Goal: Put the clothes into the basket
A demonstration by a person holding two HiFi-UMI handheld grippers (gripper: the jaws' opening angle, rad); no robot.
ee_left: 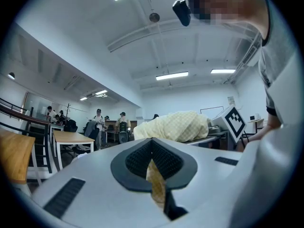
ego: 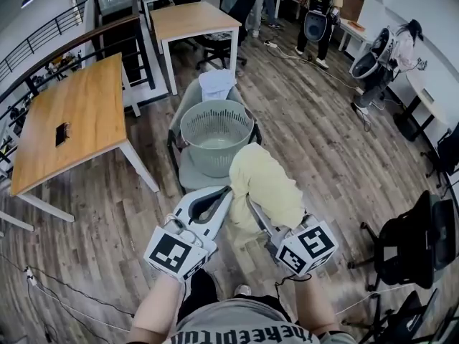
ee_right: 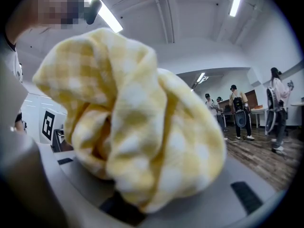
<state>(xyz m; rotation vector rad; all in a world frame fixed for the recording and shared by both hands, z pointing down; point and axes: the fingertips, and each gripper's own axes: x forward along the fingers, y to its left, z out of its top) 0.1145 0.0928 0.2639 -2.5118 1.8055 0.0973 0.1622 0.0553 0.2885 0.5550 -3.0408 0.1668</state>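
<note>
A yellow checked garment (ego: 265,181) hangs bunched between my two grippers, just in front of the grey laundry basket (ego: 188,120). The basket stands on a grey chair (ego: 188,172) with a white cloth (ego: 216,83) over its back. My left gripper (ego: 225,192) is shut on a thin edge of the yellow garment (ee_left: 154,177), pinched between its dark pads. My right gripper (ego: 251,203) is shut on the bulk of the garment (ee_right: 137,122), which fills the right gripper view and hides the jaws. Both grippers point level toward the basket.
A wooden table (ego: 72,120) stands to the left and a second table (ego: 190,20) behind the basket. A black office chair (ego: 416,246) is at the right. Several people stand at the far side of the room. A cable (ego: 43,292) runs over the floor at lower left.
</note>
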